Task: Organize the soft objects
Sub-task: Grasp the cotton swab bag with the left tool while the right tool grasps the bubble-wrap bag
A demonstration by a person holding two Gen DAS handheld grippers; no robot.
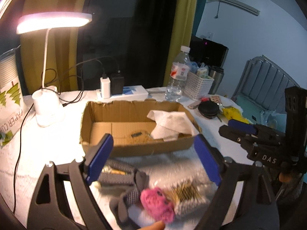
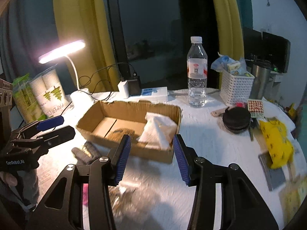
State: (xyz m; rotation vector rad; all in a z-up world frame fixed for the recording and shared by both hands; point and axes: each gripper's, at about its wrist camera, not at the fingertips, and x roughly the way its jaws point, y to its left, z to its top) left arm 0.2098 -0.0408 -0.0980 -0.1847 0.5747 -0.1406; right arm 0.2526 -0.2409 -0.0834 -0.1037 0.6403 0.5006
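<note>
An open cardboard box [image 1: 134, 147] sits mid-table and holds a folded white cloth [image 1: 170, 124]; both show in the right wrist view, box [image 2: 153, 153] and cloth [image 2: 157, 130]. In front of the box lie grey knitted socks [image 1: 122, 174], a pink fuzzy toy [image 1: 157, 205] and a blurred beige-and-white striped soft item [image 1: 188, 197]. My left gripper [image 1: 153, 159] is open and empty above these. My right gripper [image 2: 151, 157] is open and empty, hovering just in front of the box. A grey sock [image 2: 88, 151] shows left of it.
A lit desk lamp [image 1: 48, 103], charger and power strip [image 1: 122, 92], water bottle [image 1: 177, 74], white basket [image 1: 199, 85], black round case [image 1: 209, 109] and yellow bag [image 2: 276, 141] crowd the table's back and right. Paper cups [image 2: 48, 94] stand at left.
</note>
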